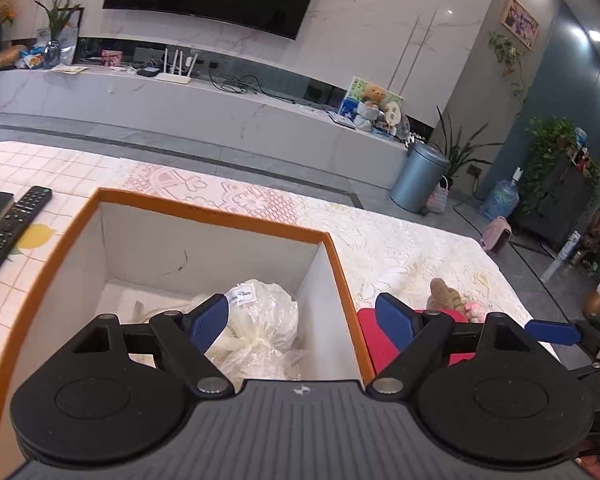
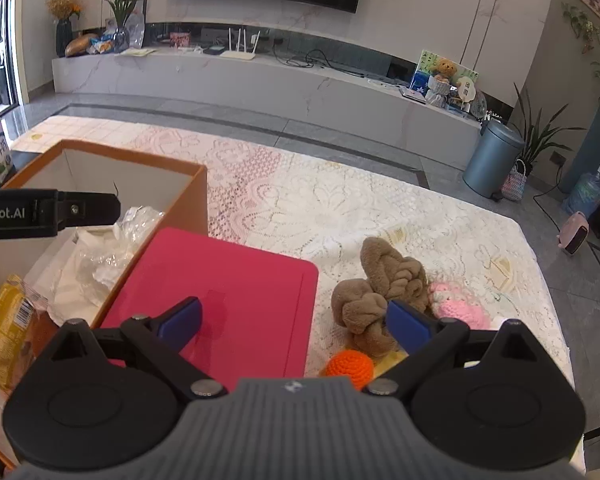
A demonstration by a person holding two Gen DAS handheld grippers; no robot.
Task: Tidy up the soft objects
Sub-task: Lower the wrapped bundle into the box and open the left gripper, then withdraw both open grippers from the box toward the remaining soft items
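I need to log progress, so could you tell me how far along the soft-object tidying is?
Partly done, it seems: a plastic-wrapped white bundle already lies in the orange box. Nothing is in hand; the left gripper and right gripper are both open. Still out on the table: the brown plush, pink crochet piece and orange crochet ball.

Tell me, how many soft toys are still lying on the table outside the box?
3: a brown plush right of the red lid, a pink knit beside it, an orange ball nearest. The gripper may hide more.
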